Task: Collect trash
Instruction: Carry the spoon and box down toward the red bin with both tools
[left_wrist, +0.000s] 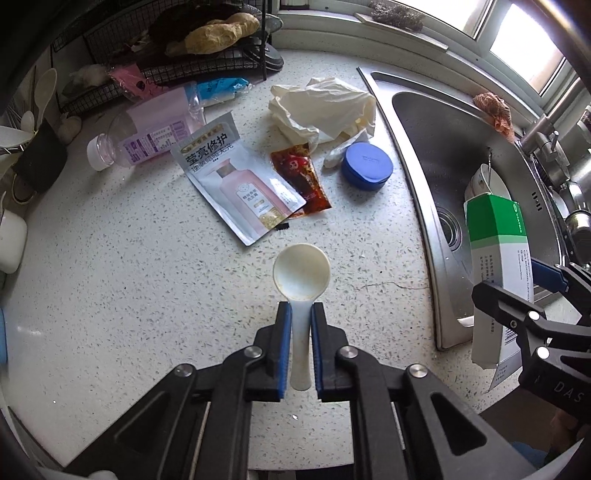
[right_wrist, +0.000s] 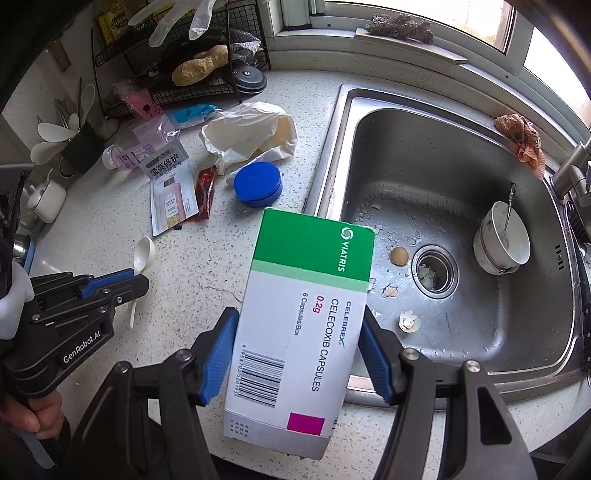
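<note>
Trash is held in both grippers above a speckled countertop (left_wrist: 110, 295), with the steel sink (right_wrist: 461, 325) taken as the reference point for everything else. A white plastic spoon (left_wrist: 301, 273) is clamped by its handle between the closed fingers of the left gripper (left_wrist: 299, 314), out over the counter on the side away from the sink, bowl pointing forward. A green-and-white medicine box (right_wrist: 306, 314) is pinched across its width by the right gripper (right_wrist: 299, 343), its fingers held apart only by the box, and is carried over the counter edge just beside the sink.

Risk is judged to lie mainly with the spoon: the handle is thin and smooth, only a short stretch is gripped, and a quick swing could let it pivot or slip out. The box is light card and could be crushed or twisted loose if squeezed or tilted further. No bin is visible, so the carry may be long. More litter is left on the counter beyond the sink's near corner, including a sachet (left_wrist: 243, 181), a sauce packet (left_wrist: 306, 181), a blue lid (left_wrist: 365, 166) and a crumpled bag (left_wrist: 321, 107); a low pass could scatter it
</note>
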